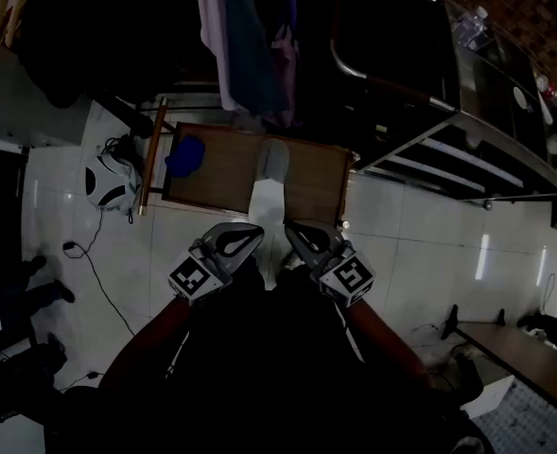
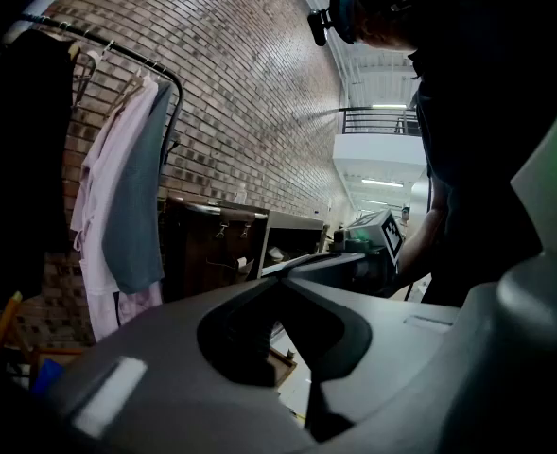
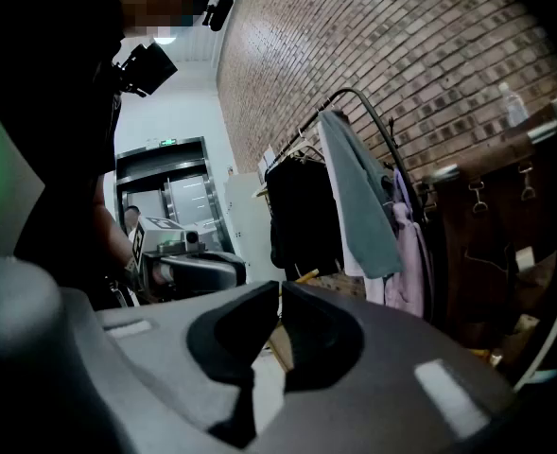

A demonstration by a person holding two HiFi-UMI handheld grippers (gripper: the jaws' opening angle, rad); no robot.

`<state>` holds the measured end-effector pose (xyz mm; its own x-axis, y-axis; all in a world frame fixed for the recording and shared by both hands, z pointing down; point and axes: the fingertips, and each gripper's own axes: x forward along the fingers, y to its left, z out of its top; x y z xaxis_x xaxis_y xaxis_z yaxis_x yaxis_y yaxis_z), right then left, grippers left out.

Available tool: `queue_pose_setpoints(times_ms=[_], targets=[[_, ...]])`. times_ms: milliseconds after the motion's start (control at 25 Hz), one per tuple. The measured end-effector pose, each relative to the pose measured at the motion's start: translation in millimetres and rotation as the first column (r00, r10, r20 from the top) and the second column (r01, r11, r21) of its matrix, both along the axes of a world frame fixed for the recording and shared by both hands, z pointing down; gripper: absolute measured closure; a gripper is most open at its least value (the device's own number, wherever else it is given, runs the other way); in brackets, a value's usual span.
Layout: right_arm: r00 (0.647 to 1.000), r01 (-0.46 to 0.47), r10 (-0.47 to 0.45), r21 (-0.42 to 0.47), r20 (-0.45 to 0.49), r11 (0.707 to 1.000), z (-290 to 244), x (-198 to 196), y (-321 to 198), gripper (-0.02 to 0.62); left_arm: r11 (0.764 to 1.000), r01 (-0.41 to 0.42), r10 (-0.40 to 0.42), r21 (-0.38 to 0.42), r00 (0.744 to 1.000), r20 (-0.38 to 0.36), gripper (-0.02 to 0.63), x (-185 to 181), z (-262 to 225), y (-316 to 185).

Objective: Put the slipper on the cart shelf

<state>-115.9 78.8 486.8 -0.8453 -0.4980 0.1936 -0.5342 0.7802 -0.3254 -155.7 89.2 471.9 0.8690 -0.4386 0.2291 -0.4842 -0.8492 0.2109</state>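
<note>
In the head view a pale grey slipper (image 1: pixel 274 160) lies on a low brown wooden platform (image 1: pixel 223 180), just beyond both grippers. A blue item (image 1: pixel 185 155) sits at the platform's left end. A metal cart (image 1: pixel 453 121) with slatted shelves stands to the right. My left gripper (image 1: pixel 257 229) and right gripper (image 1: pixel 290 227) hang side by side close to my body, short of the platform. Each is shut with nothing between its jaws. The left gripper view shows its tips (image 2: pixel 280 278) meeting. In the right gripper view the tips (image 3: pixel 279 288) touch too.
Clothes (image 1: pixel 245 36) hang on a rack above the platform, against a brick wall. A black-and-white helmet-like object (image 1: pixel 106 183) and a cable (image 1: pixel 98 272) lie on the white tile floor at left. A dark bench edge (image 1: pixel 524 353) is at lower right.
</note>
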Motion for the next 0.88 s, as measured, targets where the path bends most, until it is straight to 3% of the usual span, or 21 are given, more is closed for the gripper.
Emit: queue_pose_setpoints(times_ms=[280,520,720,880], targets=[[0.998,-0.010,0.008,-0.020,-0.055,1.000,22.6,-38.5,-29.2,0.592,0.999,-0.045,0.045,0.016,0.999,-0.015,0.603,-43.5,20.0,-29.4],[0.987,-0.131,0.106,-0.214,-0.124,0.968,69.3,-54.3,-59.1,0.587,0.993,-0.120,0.120,0.004,0.991,-0.053,0.604,-71.9,28.3,-62.0],[0.965,-0.249,0.191,-0.388,-0.182,0.887,123.6,-46.1,-67.3,0.575,0.986,-0.166,0.165,-0.002,0.984,-0.072,0.604,-89.6,37.2,-81.7],[0.953,-0.304,0.249,-0.573,-0.175,0.761,181.0,-33.9,-64.8,0.508,0.986,-0.167,0.166,-0.018,0.984,-0.072,0.603,-99.8,41.0,-88.6]])
